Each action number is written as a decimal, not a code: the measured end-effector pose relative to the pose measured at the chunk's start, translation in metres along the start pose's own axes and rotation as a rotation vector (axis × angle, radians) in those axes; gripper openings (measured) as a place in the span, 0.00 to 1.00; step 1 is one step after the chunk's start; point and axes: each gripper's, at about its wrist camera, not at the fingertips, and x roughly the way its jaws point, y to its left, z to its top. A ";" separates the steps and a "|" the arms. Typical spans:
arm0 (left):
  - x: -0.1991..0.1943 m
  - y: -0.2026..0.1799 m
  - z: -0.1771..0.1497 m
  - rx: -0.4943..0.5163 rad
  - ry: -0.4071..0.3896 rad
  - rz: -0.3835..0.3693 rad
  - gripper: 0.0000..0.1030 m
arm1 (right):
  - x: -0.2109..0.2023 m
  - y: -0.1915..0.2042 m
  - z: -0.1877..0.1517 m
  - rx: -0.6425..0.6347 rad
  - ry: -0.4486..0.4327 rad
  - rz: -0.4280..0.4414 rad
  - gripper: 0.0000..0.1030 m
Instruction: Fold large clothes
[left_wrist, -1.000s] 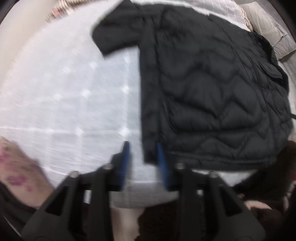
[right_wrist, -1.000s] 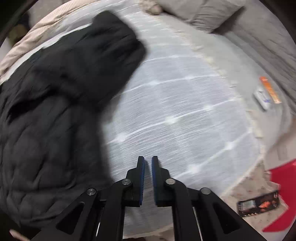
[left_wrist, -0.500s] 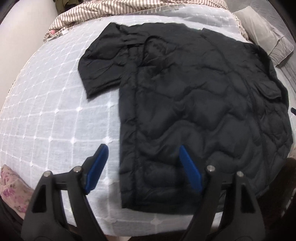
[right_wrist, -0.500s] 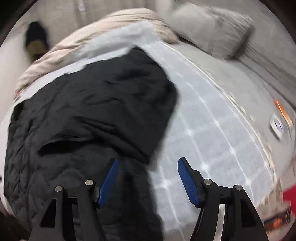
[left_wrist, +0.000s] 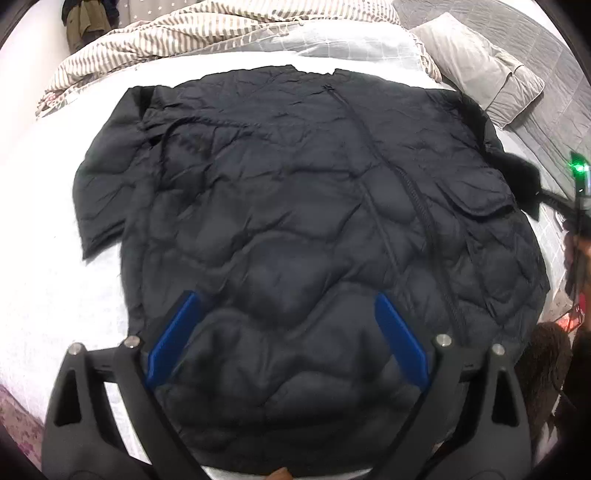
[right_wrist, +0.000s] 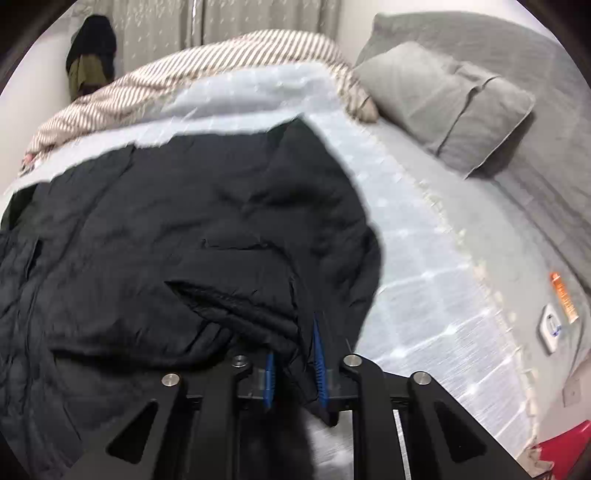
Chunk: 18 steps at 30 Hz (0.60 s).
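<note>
A black quilted jacket (left_wrist: 295, 206) lies spread flat, zip up, on the white quilted bed cover (left_wrist: 44, 277). My left gripper (left_wrist: 286, 299) hovers over the jacket's lower body. Its jaws are wide and still opening, and the pads press on nothing. In the right wrist view the jacket (right_wrist: 147, 229) fills the left half. My right gripper (right_wrist: 293, 339) is closing on a bunched fold of the right sleeve (right_wrist: 258, 306), with black cloth pinched between the blue pads. In the left wrist view that sleeve's cuff (left_wrist: 524, 181) is raised at the jacket's right edge.
A striped duvet (left_wrist: 221, 29) is heaped along the far edge of the bed. A grey pillow (right_wrist: 461, 103) lies far right on the grey sheet (right_wrist: 517, 229), with an orange tube (right_wrist: 563, 295) and a white packet (right_wrist: 550, 326). Dark clothes (right_wrist: 92, 51) hang far left.
My left gripper slid right from the jacket's left edge over its body and opened wide. My right gripper opened, moved left from the bare cover to the sleeve, and closed on it.
</note>
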 end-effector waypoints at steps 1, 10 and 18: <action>0.002 -0.003 0.003 0.001 -0.006 0.000 0.93 | -0.003 -0.005 0.003 0.003 -0.018 -0.012 0.13; -0.002 -0.007 0.020 -0.024 -0.101 -0.030 0.93 | -0.001 -0.095 0.067 0.099 -0.083 -0.186 0.10; 0.005 -0.004 0.037 -0.064 -0.122 0.002 0.93 | 0.033 -0.193 0.118 0.245 -0.067 -0.324 0.07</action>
